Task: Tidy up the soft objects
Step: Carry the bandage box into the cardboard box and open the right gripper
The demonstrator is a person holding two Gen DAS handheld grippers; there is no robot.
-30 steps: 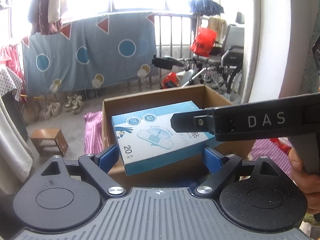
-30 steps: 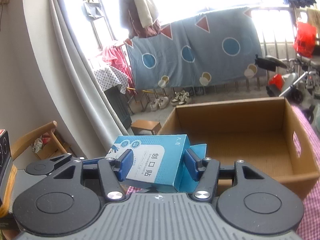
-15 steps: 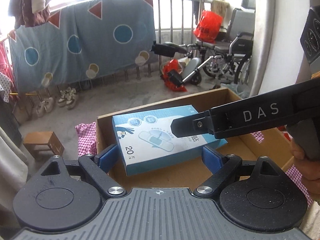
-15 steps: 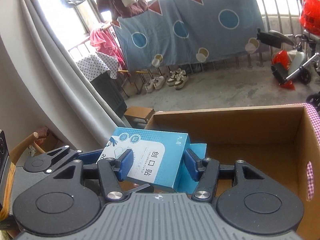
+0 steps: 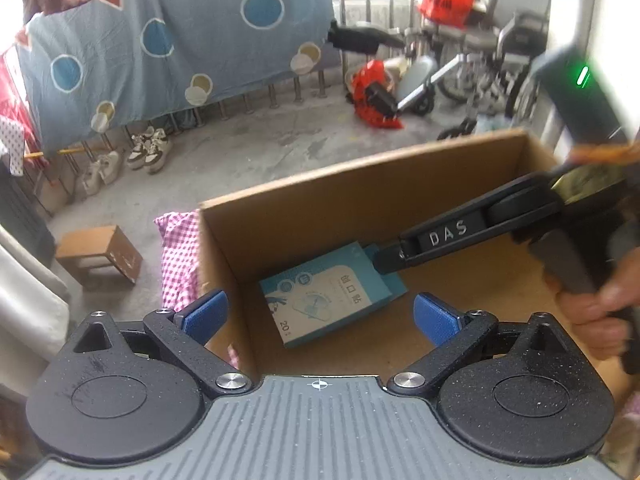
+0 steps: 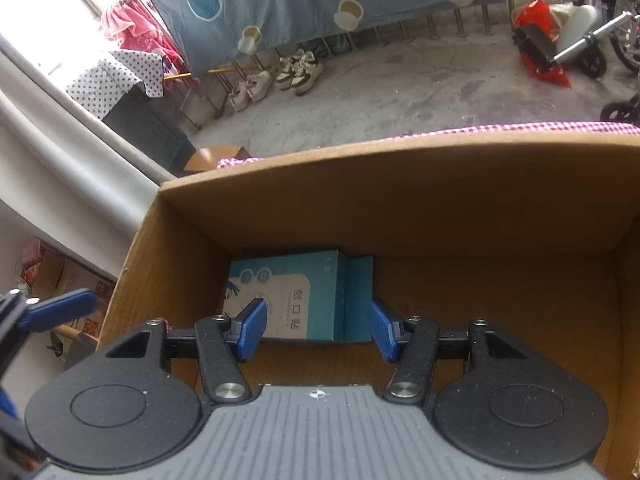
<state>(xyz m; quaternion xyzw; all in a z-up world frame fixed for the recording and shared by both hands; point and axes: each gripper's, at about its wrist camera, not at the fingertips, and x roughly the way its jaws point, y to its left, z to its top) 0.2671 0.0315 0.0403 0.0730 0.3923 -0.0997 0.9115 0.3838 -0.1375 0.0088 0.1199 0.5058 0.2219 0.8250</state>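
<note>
A light blue box of plasters (image 5: 332, 292) lies low inside an open cardboard carton (image 5: 340, 216), in its near-left corner by the floor. My right gripper (image 6: 318, 334) is shut on the box (image 6: 296, 300), a blue pad against each side. In the left wrist view that gripper (image 5: 384, 260) reaches in from the right, with a hand (image 5: 592, 312) on its handle. My left gripper (image 5: 320, 316) hovers above the carton's left wall. Its jaws are opening wide and press on nothing. One of its blue fingers (image 6: 60, 310) shows outside the carton (image 6: 400, 200).
The carton stands on a pink checked cloth (image 5: 178, 256). Beyond it are a small wooden stool (image 5: 100, 258), shoes (image 5: 148, 152) on the concrete floor, a hanging blue sheet (image 5: 180, 40) and a wheelchair (image 5: 480, 60). A grey curtain (image 6: 80, 152) hangs at the left.
Both grippers have tipped down toward the carton. The right gripper carried the box from above the rim down into the carton's corner. The left jaws have spread wider and stand clear of the box.
</note>
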